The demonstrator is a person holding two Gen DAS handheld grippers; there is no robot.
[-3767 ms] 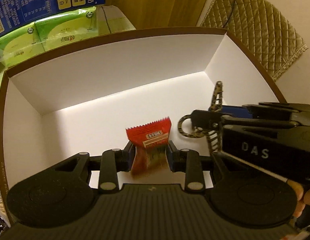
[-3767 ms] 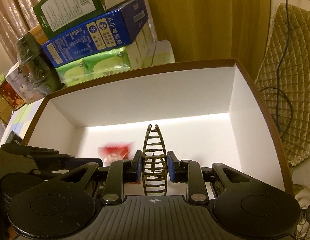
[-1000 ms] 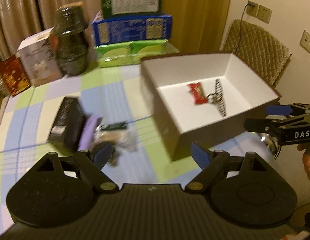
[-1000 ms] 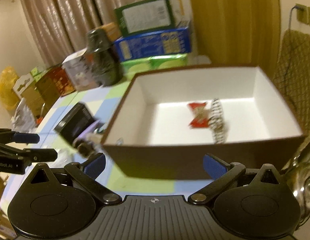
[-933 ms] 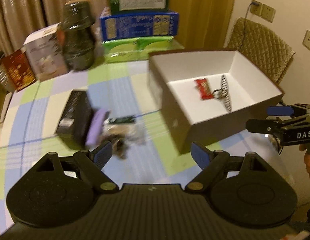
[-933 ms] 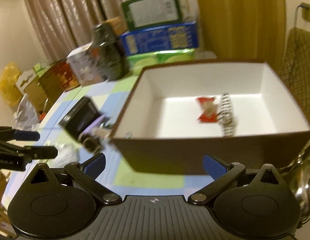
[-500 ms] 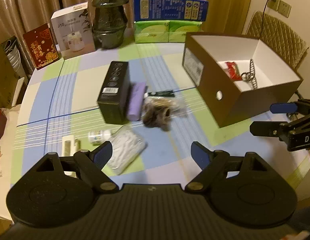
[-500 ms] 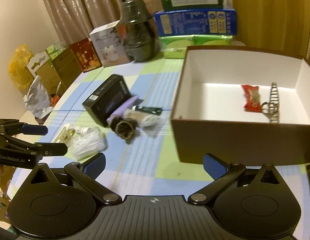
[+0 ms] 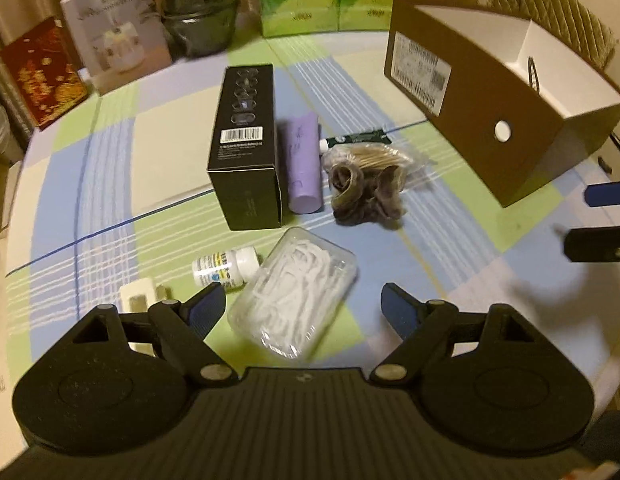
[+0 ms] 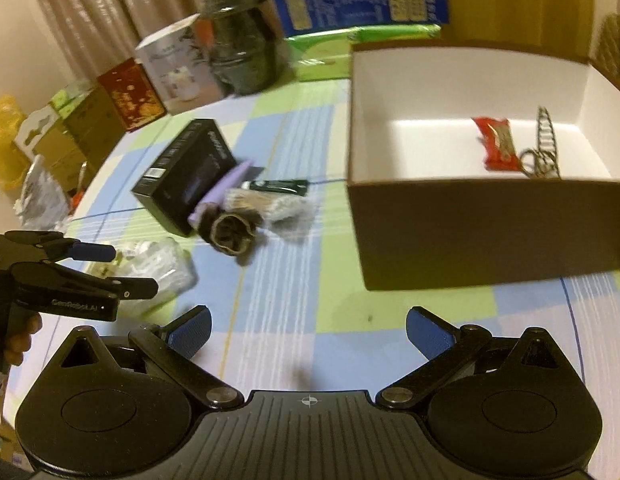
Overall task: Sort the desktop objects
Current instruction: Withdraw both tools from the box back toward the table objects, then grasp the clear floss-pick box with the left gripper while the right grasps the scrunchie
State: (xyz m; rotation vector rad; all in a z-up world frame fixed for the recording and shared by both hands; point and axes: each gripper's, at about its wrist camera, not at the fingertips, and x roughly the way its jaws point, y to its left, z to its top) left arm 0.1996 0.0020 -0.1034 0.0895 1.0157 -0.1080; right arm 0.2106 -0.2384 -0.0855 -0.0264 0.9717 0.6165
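My left gripper (image 9: pixel 302 310) is open and empty, just above a clear box of white floss picks (image 9: pixel 296 306). Beyond it lie a small white bottle (image 9: pixel 224 268), a black carton (image 9: pixel 246 144), a purple tube (image 9: pixel 302 162), a brown scrunchie (image 9: pixel 363 190), a bag of toothpicks (image 9: pixel 373 156) and a green sachet (image 9: pixel 357 138). My right gripper (image 10: pixel 308 334) is open and empty over bare tablecloth. The brown box (image 10: pixel 485 224) holds a red candy (image 10: pixel 495 142) and a hair claw (image 10: pixel 543 152).
A white plastic piece (image 9: pixel 138 298) lies at the left near the table edge. Cartons, a dark jar (image 10: pixel 240 44) and gift boxes line the back of the table. The right gripper shows at the right edge of the left wrist view (image 9: pixel 597 216).
Both grippers let go of the candy and hair claw in the box, opened and pulled back. The left one has moved left and down toward the floss picks box.
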